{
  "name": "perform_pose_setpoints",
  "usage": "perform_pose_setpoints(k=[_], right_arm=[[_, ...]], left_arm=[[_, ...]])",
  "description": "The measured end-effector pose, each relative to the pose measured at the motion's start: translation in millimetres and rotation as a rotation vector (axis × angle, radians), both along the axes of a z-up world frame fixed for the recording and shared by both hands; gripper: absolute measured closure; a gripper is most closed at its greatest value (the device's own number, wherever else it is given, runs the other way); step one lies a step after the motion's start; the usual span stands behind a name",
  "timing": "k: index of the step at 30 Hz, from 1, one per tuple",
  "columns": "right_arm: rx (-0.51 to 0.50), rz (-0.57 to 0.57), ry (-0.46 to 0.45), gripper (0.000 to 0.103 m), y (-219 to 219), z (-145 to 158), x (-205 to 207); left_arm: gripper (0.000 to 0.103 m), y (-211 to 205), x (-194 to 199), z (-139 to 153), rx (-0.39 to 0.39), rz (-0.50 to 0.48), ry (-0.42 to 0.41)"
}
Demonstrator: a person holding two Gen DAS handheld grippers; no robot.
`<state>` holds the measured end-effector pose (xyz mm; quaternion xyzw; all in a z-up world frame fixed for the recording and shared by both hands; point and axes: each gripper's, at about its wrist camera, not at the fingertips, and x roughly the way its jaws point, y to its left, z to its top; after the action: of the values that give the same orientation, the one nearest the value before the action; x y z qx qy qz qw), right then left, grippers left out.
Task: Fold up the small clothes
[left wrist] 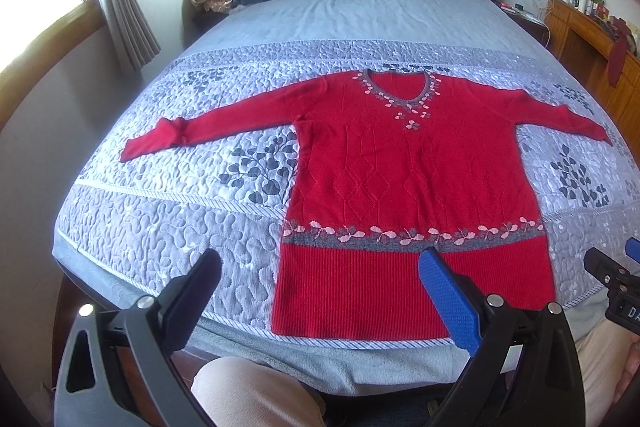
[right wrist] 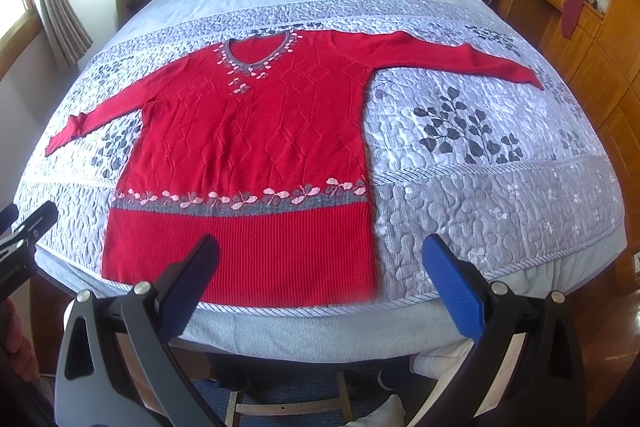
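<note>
Sweater [left wrist: 404, 187] lies flat on the bed [left wrist: 168, 227], both sleeves spread wide, its hem at the near edge. Left gripper [left wrist: 320, 267] hangs wide open above the hem, holding nothing. Right gripper [right wrist: 320, 263] is wide open too, above the hem's right corner.

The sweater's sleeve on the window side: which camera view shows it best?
The left wrist view: that sleeve lies whole and large, with its cuff folded over near the end. In the right wrist view the same sleeve is smaller and squeezed toward the picture's edge, so the cuff is hard to read.
</note>
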<state>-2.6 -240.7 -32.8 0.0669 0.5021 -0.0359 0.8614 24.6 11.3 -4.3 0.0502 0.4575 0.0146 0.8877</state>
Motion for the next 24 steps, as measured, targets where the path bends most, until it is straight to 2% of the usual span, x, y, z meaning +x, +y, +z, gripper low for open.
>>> perform_pose_setpoints(k=[5, 8, 11, 13, 14, 15, 19, 24], right_arm=[[0.022, -0.019, 0.018, 0.003, -39, -8, 23], [0.053, -0.089, 0.015, 0.003, -91, -11, 43], [0.096, -0.189, 0.0, 0.003, -166, -15, 69], [0.056, -0.25, -0.04, 0.003, -215, -16, 89], [0.04, -0.26, -0.032, 0.003, -234, -19, 99], [0.033, -0.269, -0.014, 0.003, -255, -23, 111], [0.122, -0.359, 0.089, 0.003, -368, -50, 165], [0.064, -0.409, 0.176, 0.003, -459, -83, 210]], left_arm=[[0.004, -27, 34, -10, -0.006, -0.006, 0.042], [0.004, -63, 67, -14, 0.028, -0.044, 0.044], [0.004, -100, 99, -16, 0.027, -0.076, 0.036], [0.004, -133, 126, -18, 0.015, -0.099, 0.028], [0.004, -155, 143, -19, 0.003, -0.116, 0.019], [0.004, -172, 154, -21, 0.0, -0.123, 0.016], [0.004, -253, 212, -34, -0.051, -0.173, 0.025], [0.004, -353, 273, -61, -0.09, -0.215, 0.087]])
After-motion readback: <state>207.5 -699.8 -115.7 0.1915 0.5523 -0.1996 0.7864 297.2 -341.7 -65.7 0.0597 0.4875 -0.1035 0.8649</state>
